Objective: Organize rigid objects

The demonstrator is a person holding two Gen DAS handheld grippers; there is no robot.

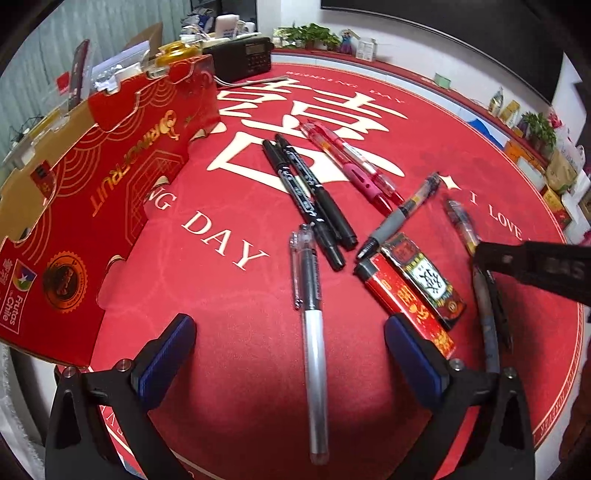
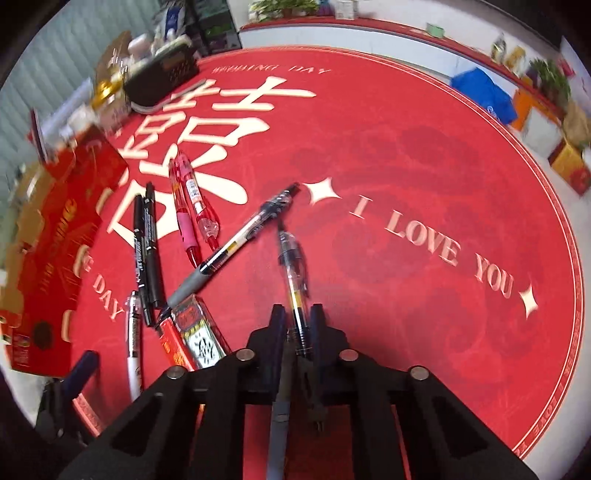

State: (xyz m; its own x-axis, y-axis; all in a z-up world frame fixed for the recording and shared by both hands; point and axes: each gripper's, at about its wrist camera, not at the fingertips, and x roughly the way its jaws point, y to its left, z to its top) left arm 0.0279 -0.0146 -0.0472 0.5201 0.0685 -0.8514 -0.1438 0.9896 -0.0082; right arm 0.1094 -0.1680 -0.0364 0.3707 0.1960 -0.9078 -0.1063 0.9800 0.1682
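Observation:
My right gripper (image 2: 297, 319) is shut on a clear black-ink pen (image 2: 292, 273) that sticks out ahead over the red mat (image 2: 406, 155). From the left wrist view that gripper (image 1: 480, 258) reaches in from the right with the same pen (image 1: 460, 219). My left gripper (image 1: 291, 343) is open, its blue pads on either side of a white-barrelled pen (image 1: 314, 354) without touching it. Two black markers (image 1: 310, 199), two pink-red pens (image 1: 354, 166), a grey-grip pen (image 1: 400, 216) and two small printed boxes (image 1: 413, 295) lie on the mat.
A red cardboard fruit tray (image 1: 96, 192) stands at the left of the mat. A black radio (image 1: 245, 55) and clutter sit at the back left. Plants (image 1: 314, 35) and cartons (image 1: 561, 173) line the far and right sides.

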